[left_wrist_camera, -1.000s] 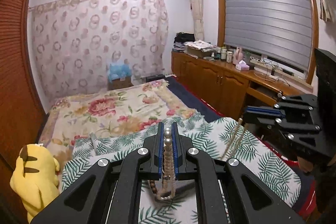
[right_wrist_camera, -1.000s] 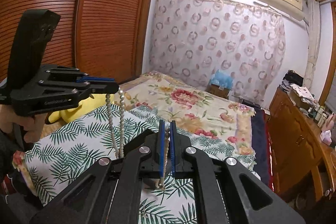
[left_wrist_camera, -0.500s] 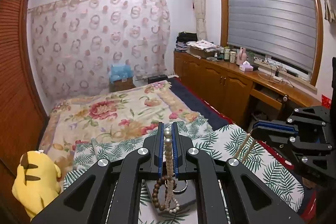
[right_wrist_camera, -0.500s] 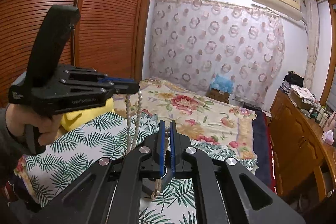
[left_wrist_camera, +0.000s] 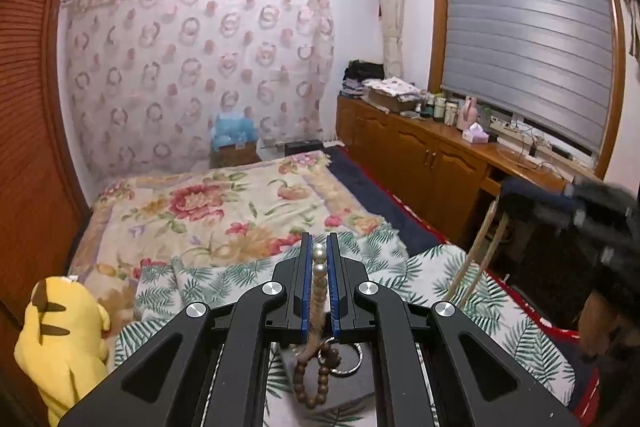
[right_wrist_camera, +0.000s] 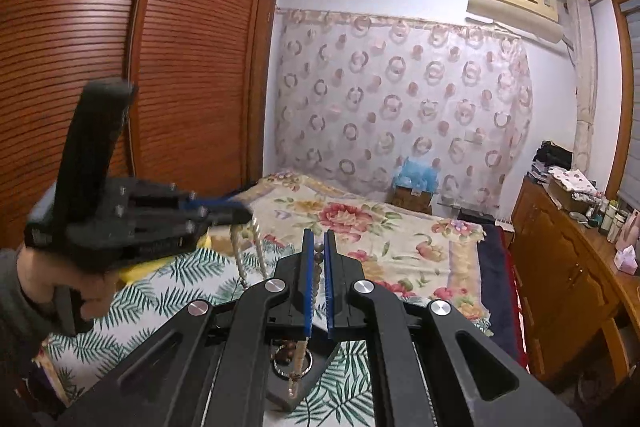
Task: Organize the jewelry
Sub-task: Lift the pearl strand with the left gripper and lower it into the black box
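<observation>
pearl necklace point(left_wrist_camera: 319, 269) pinched at both ends, left hand-held gripper point(left_wrist_camera: 319, 259) & right hand-held gripper point(right_wrist_camera: 319, 253) both clamped on it, hanging above bed point(left_wrist_camera: 224, 211) over grey tray point(left_wrist_camera: 352, 385) w/ wooden beads point(left_wrist_camera: 316, 379); not yet put away.

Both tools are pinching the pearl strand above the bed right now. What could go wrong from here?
1. The white pearl necklace is clamped in both the left tool and the right tool; pulling them apart could snap the strand.
2. Its hanging loops dangle over the brown wooden bead bracelet and silver metal ring on the dark grey tray, so they could snag or tangle.
</observation>
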`<state>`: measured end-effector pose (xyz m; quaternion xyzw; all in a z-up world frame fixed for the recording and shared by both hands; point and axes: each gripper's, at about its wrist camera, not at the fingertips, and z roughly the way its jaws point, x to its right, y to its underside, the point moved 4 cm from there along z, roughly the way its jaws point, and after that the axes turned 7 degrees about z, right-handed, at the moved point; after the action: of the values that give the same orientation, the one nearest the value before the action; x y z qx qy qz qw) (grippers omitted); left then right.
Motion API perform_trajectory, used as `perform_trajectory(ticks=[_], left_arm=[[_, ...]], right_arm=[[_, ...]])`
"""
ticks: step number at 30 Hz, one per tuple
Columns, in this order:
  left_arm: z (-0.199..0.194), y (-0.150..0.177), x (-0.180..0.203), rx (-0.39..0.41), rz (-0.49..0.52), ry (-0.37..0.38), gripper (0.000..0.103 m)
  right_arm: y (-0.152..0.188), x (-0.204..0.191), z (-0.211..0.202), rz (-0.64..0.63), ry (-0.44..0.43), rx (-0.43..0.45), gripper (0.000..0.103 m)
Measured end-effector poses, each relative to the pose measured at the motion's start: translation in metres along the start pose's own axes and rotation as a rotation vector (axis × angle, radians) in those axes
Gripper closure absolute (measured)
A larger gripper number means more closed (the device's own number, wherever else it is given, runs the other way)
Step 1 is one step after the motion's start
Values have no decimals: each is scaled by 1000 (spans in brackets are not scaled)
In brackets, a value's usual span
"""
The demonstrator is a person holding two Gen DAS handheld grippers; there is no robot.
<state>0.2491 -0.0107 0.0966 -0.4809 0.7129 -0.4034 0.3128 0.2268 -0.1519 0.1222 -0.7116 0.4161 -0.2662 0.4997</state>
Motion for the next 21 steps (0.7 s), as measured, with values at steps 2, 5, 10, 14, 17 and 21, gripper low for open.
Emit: perform_trajectory(ticks=[2,5,10,14,17,21], left_arm=[[8,13,-4,-25,-16,5,97],[20,34,-7,-55,-39,24,97],[38,70,-4,-106,-51,45,97],[49,93,-1,-146,-58,54,97],[51,102,1,-158,-54,57,97],[46,111,4,-159,-54,54,97]], right_arm=[[-4,2,4,7,-3,6,97],[-5,3,11,-1,0,28,97],[3,10,34,14,9,-5,97],[12,12,54,29,14,-38,97],[18,11,62,36,4,-58,97],[37,4,75,16,0,-114,97]])
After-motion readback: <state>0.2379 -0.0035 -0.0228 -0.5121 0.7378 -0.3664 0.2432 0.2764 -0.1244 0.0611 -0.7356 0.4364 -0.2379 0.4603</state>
